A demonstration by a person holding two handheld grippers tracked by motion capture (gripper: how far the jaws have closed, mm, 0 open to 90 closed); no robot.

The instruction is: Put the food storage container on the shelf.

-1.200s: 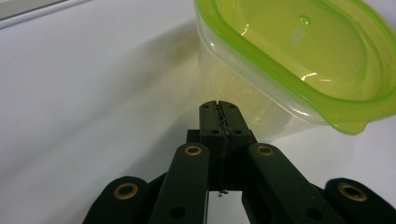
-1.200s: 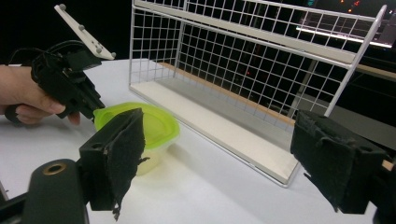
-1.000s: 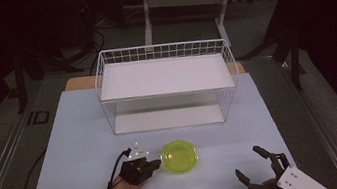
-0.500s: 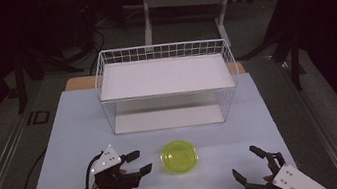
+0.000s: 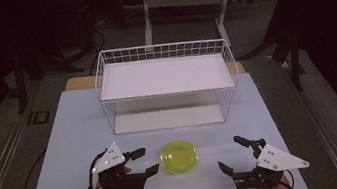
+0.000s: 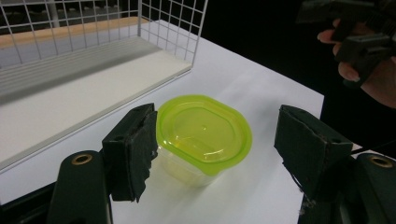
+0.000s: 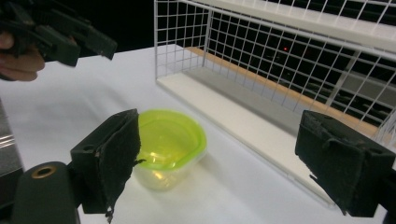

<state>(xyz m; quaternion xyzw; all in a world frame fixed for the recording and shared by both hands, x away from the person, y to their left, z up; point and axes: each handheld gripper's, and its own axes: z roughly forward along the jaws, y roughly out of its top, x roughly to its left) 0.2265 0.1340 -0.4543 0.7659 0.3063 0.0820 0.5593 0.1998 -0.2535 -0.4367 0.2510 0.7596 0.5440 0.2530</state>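
I judged the lidded plastic container (image 5: 179, 156) to be light, thin-walled and somewhat flexible: a hard squeeze would probably have bowed its sides or popped the lid. The glossy plastic looked slippery against the pads. I considered the best hold to be across the body just under the projecting lid rim, jaws on opposite sides, so the rim could act as a stop against sliding. Gripping by the lid alone risked lifting it off.

The container was small and shallow, with a translucent clear body and a bright yellow-green lid of rounded outline with a raised centre panel. I saw no contents through the wall.

It stood upright on the white table (image 5: 72, 139), in front of the white wire basket (image 5: 160, 50) and apart from it, between the two grippers and touching neither.

The left gripper (image 5: 142, 162) had just been opening; its jaws stood apart with nothing between the pads, and in the left gripper view the container (image 6: 201, 135) sat beyond the fingertips. The right gripper (image 5: 234, 154) was likewise spread wide and empty, pointed at the container (image 7: 169, 140) from the other side.
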